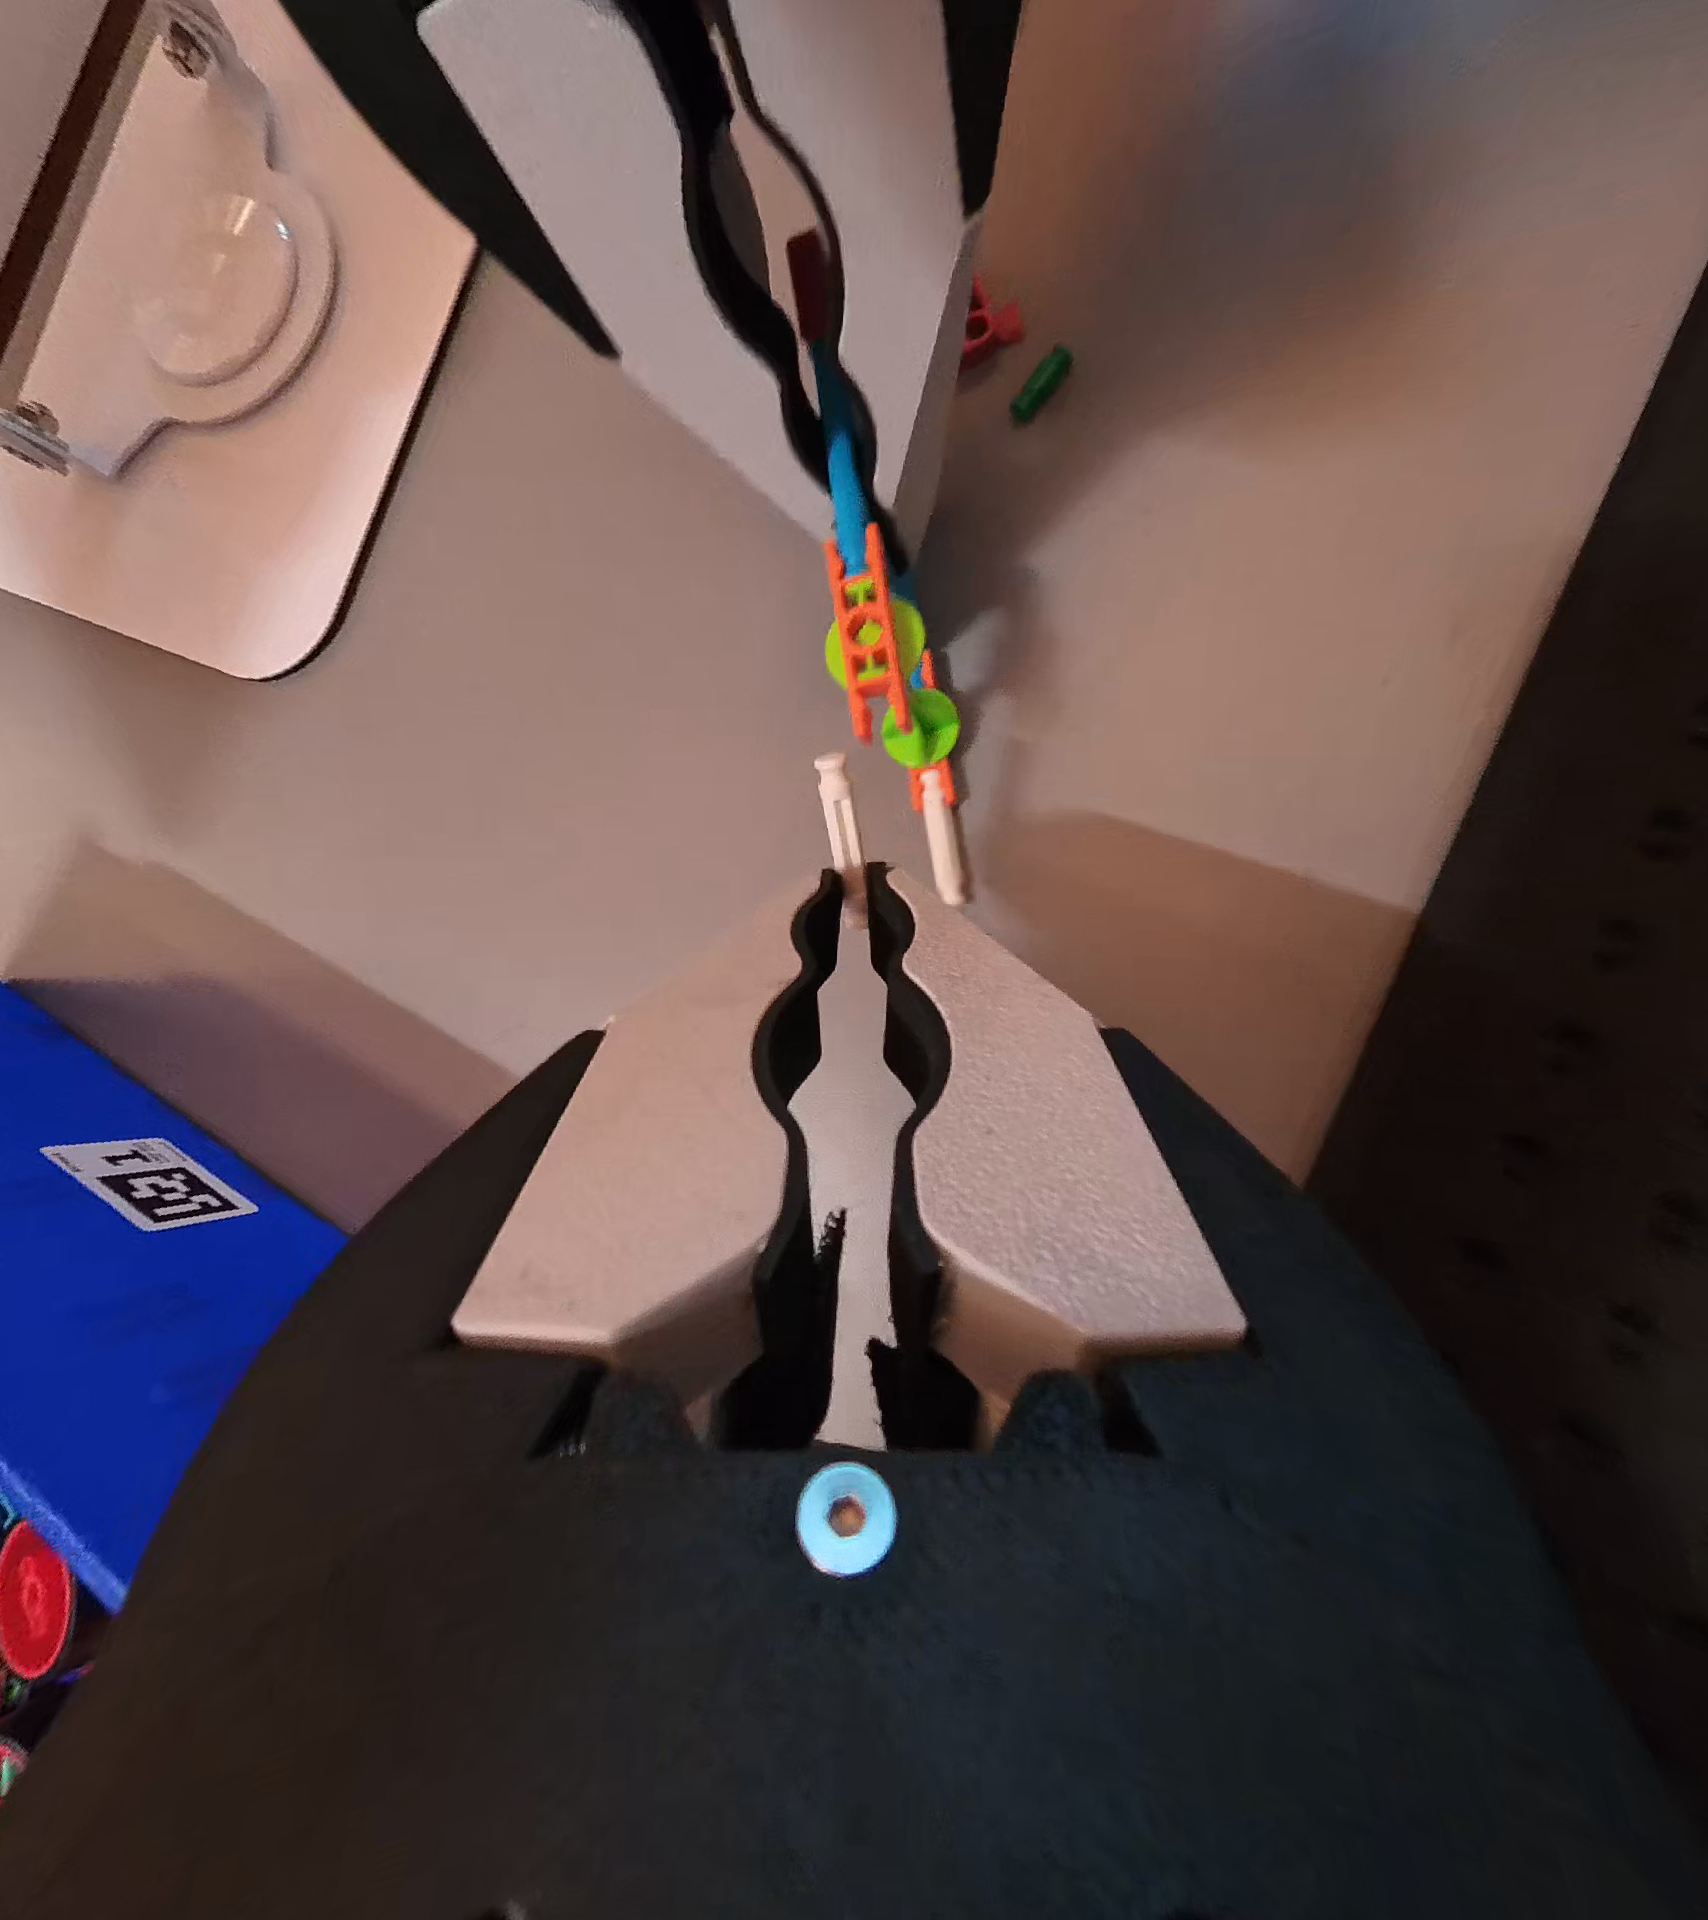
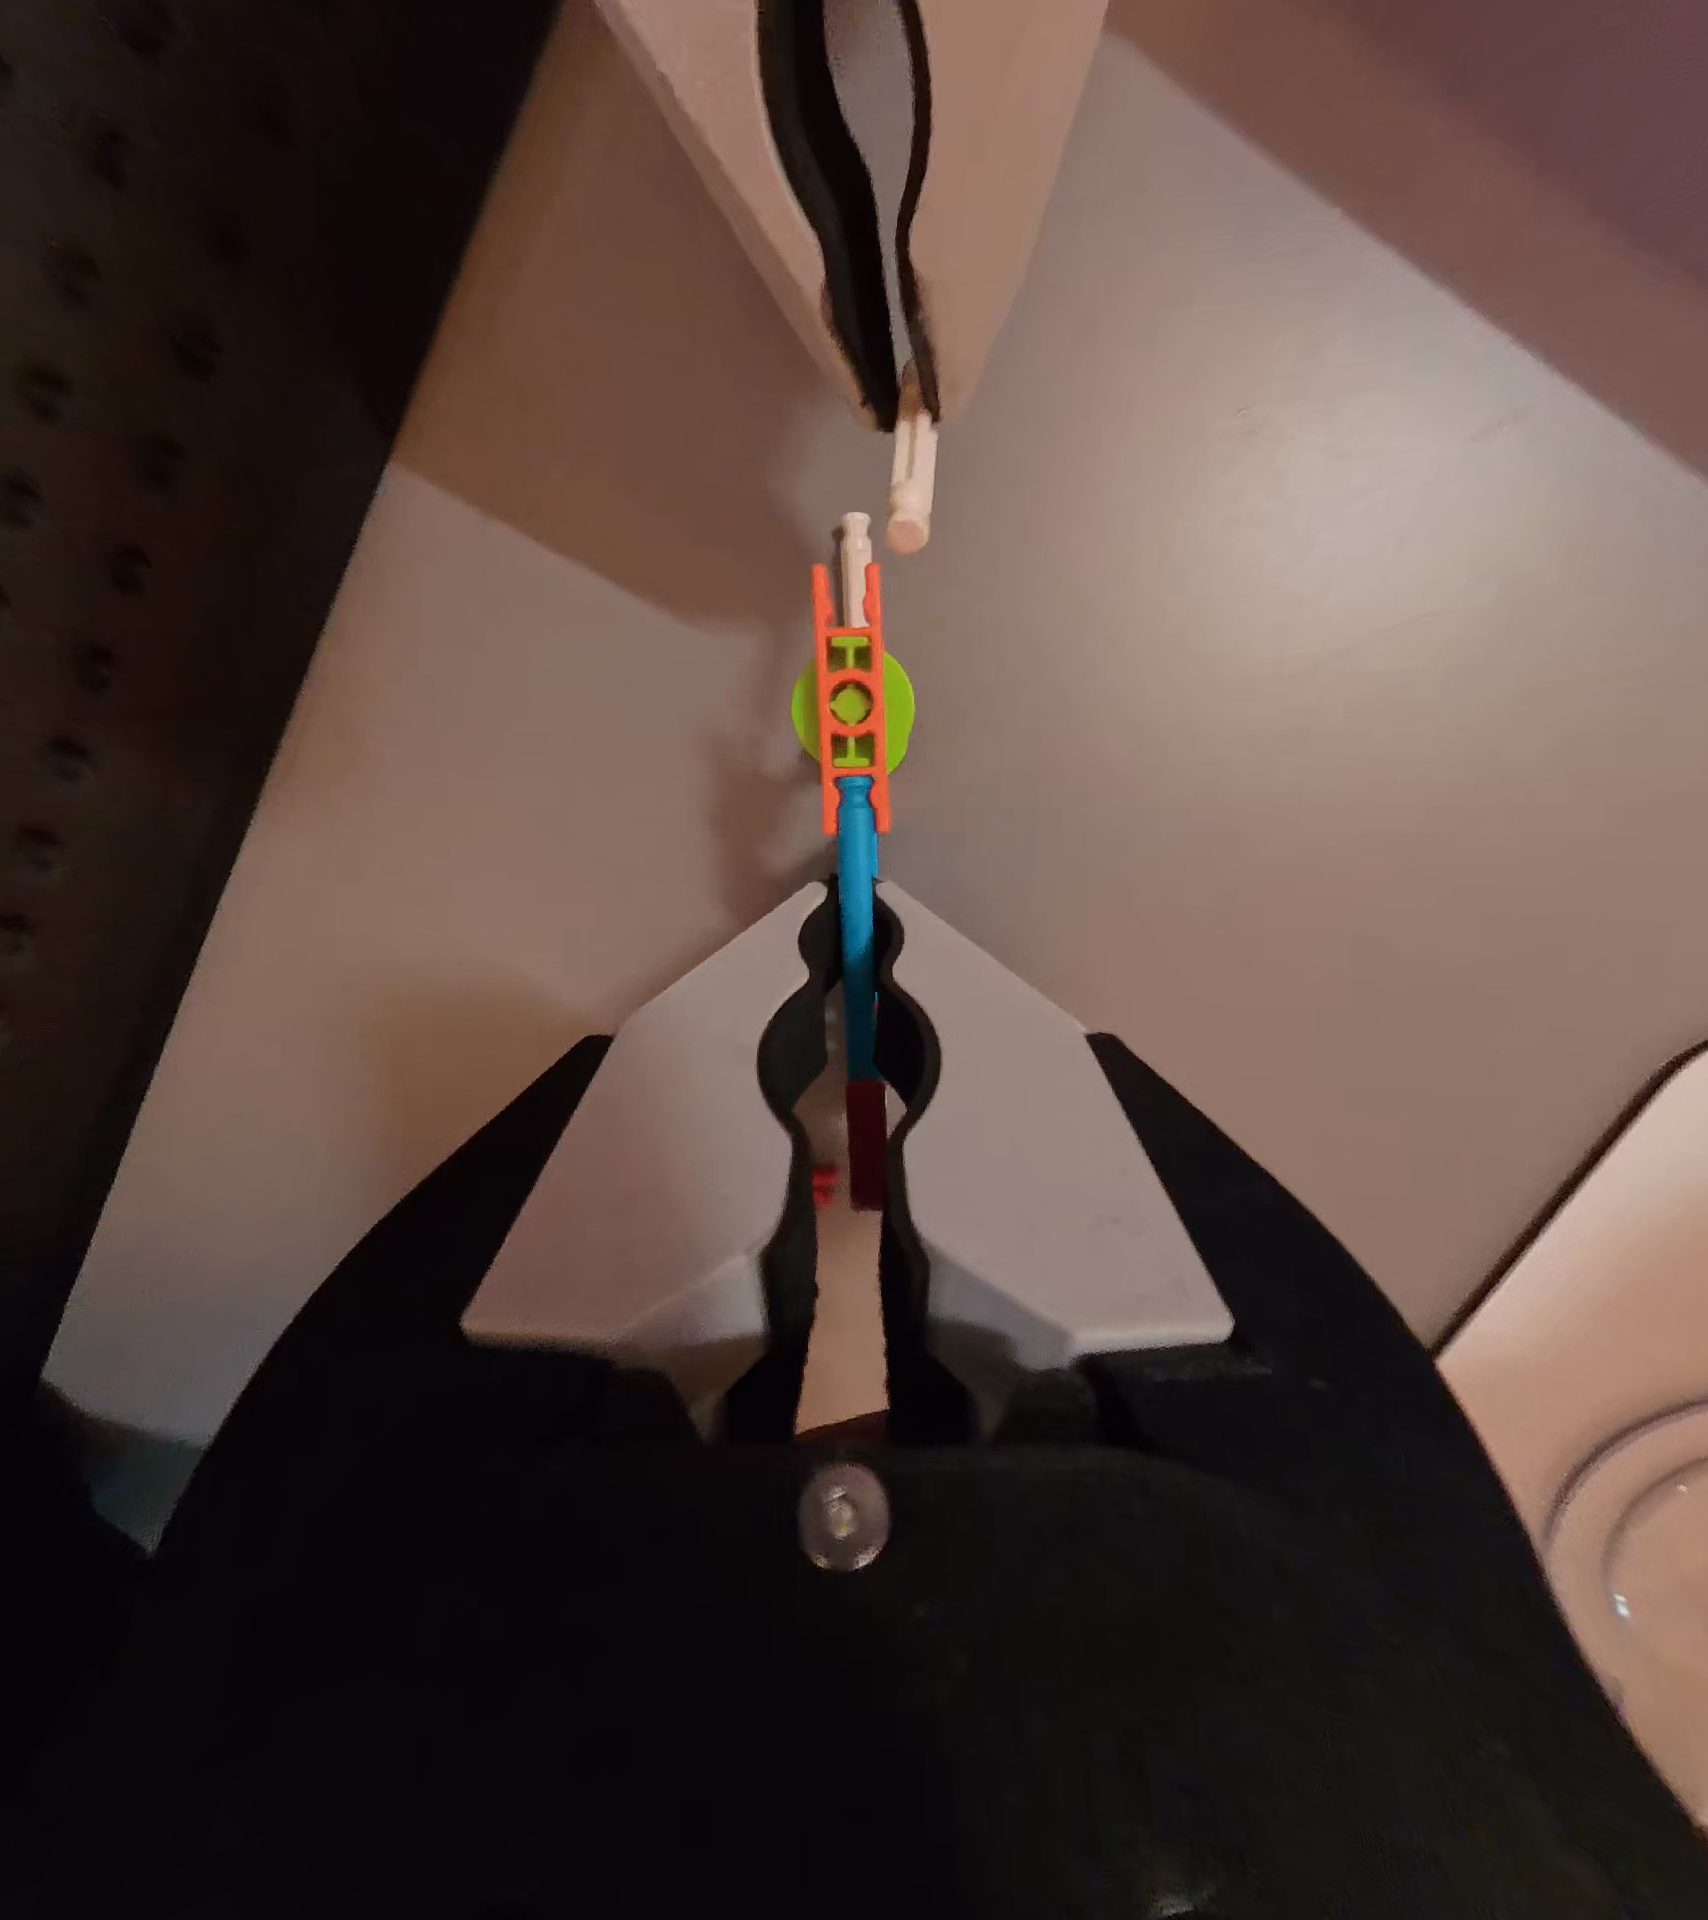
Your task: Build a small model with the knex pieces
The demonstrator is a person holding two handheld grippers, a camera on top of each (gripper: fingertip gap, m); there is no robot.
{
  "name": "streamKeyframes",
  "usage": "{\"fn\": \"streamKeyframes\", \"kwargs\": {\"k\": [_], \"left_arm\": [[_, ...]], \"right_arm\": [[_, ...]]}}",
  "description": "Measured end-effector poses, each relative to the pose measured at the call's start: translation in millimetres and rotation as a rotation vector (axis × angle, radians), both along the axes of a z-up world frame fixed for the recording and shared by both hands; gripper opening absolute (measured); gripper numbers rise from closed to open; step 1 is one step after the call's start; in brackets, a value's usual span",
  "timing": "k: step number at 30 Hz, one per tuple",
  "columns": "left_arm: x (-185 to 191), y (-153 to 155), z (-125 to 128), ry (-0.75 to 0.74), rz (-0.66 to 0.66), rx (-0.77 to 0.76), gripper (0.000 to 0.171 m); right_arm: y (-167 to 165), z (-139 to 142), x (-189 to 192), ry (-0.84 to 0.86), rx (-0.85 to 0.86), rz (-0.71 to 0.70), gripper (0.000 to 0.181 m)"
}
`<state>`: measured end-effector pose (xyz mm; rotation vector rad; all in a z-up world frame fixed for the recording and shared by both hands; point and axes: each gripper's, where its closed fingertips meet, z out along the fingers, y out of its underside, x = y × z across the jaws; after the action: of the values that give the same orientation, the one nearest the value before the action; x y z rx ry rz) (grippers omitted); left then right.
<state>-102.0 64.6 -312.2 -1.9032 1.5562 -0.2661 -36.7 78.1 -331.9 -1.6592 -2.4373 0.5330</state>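
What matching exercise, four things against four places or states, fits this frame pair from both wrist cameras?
Things:
1. loose white rod
2. blue rod
3. green cylinder piece
4. blue bin

Places or states:
A. lying on the table beyond the far gripper, near a red piece
B. pinched at the tips of the left gripper
C. at the left edge of the left wrist view, bearing a sticker
D. clamped in the right gripper, carrying an orange connector and lime discs

Pairs: 1-B, 2-D, 3-A, 4-C
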Motion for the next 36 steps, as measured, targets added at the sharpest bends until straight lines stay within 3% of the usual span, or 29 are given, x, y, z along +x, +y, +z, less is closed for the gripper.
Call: {"fn": "streamKeyframes", "kwargs": {"k": [10,15,19,24,32,36], "left_arm": [[1.1,0.3,-45.2,0.158,-0.027,-0.007,0.003],[-2.5,0.5,-41.5,0.138,-0.023,-0.006,0.005],[-2.4,-1.3,-28.7,0.095,-0.03,0.001,0.02],[-0.3,-3.1,-15.6,0.096,-0.071,0.087,0.022],[-0.2,-27.8,-32.9,0.106,-0.131,0.04,0.027],[2.8,-17.5,-40.2,0.11,-0.076,0.087,0.022]], "right_arm": [[-0.8,0.0,13.0,-0.031,-0.018,-0.012,0.0],[-0.1,3.1,15.5,-0.026,-0.016,-0.014,0.0],[-2.0,8.4,13.9,-0.007,-0.013,-0.009,0.0],[-2.9,9.7,12.5,0.003,-0.02,-0.011,0.0],[1.7,7.8,13.5,-0.01,0.006,-0.024,0.0],[2.8,8.7,13.8,-0.008,0.014,-0.028,0.0]]}}
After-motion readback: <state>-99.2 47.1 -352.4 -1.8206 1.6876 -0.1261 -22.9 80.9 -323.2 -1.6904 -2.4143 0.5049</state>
